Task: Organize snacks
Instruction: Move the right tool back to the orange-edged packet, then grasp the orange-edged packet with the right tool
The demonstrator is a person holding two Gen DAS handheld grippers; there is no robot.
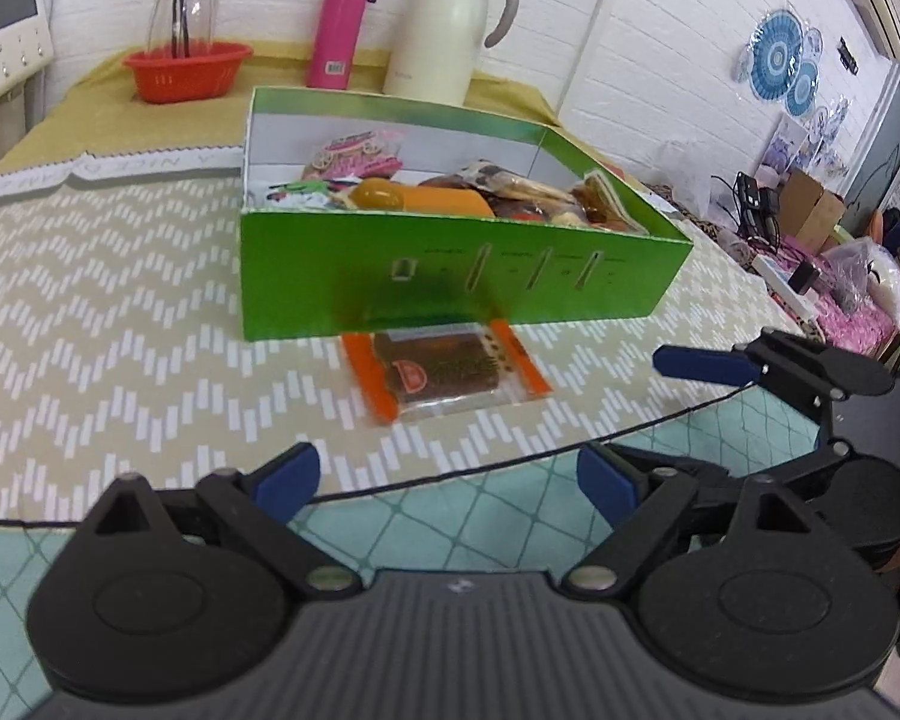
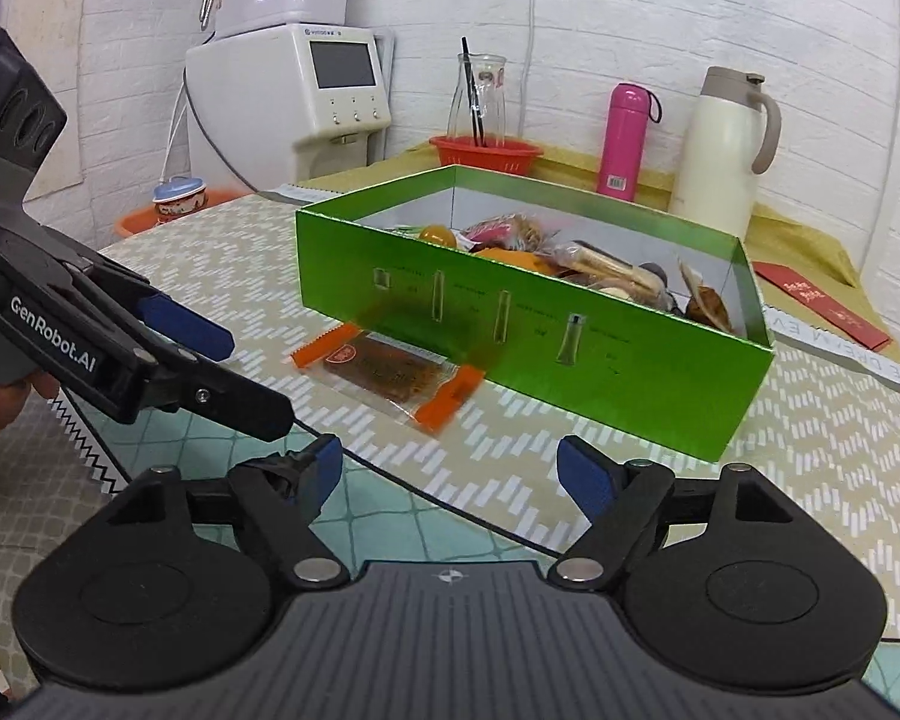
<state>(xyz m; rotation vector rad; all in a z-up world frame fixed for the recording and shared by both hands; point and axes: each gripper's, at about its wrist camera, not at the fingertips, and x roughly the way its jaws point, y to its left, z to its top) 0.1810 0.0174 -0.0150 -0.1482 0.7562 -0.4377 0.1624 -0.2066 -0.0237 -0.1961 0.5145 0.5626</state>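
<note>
A clear snack packet (image 1: 444, 369) with orange ends and a brown bar inside lies flat on the zigzag tablecloth, right against the front wall of a green cardboard box (image 1: 450, 294). The box holds several wrapped snacks. My left gripper (image 1: 447, 483) is open and empty, a short way in front of the packet. In the right wrist view the packet (image 2: 390, 372) lies ahead of my right gripper (image 2: 453, 471), which is also open and empty. The left gripper (image 2: 255, 384) reaches in from the left beside it, and the green box (image 2: 540, 330) stands behind.
At the back of the table stand a red basket (image 1: 186, 69) with a glass carafe, a pink bottle (image 1: 336, 30) and a cream thermos jug (image 1: 450, 24). A white dispenser (image 2: 306, 78) is at the far left. A red envelope (image 2: 822, 300) lies right of the box.
</note>
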